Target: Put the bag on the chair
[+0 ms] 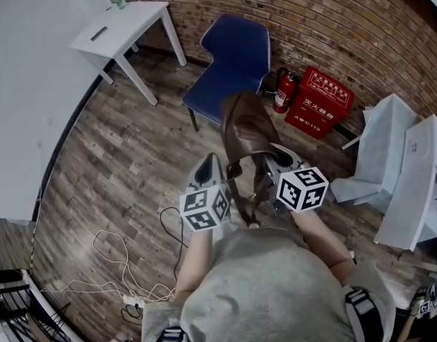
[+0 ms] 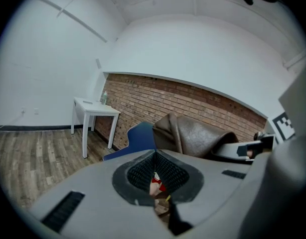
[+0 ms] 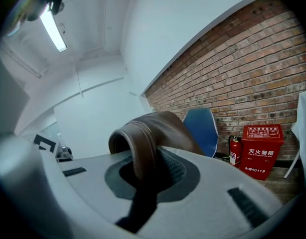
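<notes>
A brown leather bag (image 1: pixel 248 128) hangs in the air between my two grippers, just in front of the blue chair (image 1: pixel 233 61). My right gripper (image 1: pixel 270 164) is shut on a rolled edge of the bag (image 3: pixel 152 129), which fills its jaws (image 3: pixel 145 171). My left gripper (image 1: pixel 213 159) sits at the bag's left side, its jaws (image 2: pixel 155 171) closed to a thin slit with a dark strap (image 2: pixel 176 222) hanging from them. The strap (image 1: pixel 240 194) loops down between the marker cubes. The chair seat (image 2: pixel 137 139) is bare; it also shows behind the bag (image 3: pixel 203 127).
A white table (image 1: pixel 122 21) stands left of the chair against the brick wall (image 1: pixel 332 20). A fire extinguisher (image 1: pixel 282 90) and a red box (image 1: pixel 320 100) sit right of the chair. White panels (image 1: pixel 403 169) lean at the right. White cables (image 1: pixel 112 262) lie on the wood floor.
</notes>
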### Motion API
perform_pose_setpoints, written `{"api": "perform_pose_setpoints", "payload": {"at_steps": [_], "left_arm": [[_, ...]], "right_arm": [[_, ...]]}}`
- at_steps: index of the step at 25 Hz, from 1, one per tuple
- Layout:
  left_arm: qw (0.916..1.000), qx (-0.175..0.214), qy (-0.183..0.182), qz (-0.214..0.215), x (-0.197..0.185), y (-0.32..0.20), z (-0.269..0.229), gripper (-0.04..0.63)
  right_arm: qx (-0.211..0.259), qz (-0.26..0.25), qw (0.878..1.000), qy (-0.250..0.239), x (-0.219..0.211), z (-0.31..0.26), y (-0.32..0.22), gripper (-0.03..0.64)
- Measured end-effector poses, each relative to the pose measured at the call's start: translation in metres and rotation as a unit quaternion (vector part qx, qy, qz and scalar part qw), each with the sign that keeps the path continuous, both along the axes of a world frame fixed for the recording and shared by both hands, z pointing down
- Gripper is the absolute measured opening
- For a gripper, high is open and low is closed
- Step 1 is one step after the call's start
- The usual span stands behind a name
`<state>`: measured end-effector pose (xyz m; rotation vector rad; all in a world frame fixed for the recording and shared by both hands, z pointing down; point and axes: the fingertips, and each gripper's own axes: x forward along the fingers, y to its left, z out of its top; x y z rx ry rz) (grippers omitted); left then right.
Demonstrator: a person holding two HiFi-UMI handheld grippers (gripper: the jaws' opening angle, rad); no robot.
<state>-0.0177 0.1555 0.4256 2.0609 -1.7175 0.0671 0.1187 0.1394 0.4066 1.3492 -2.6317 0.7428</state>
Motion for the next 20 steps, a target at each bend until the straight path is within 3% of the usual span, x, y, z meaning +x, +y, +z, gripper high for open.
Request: {"api": "perform_pose_setpoints", "payload": {"at_steps": [20], "left_arm": [[0.9993,-0.013,-0.002,0.035,-0.107,-0.208,0.001,0.002]], "right_arm": [[-0.015,0.044,0.999,0.002,-0.1,0.0,-0.192,0.025]]}}
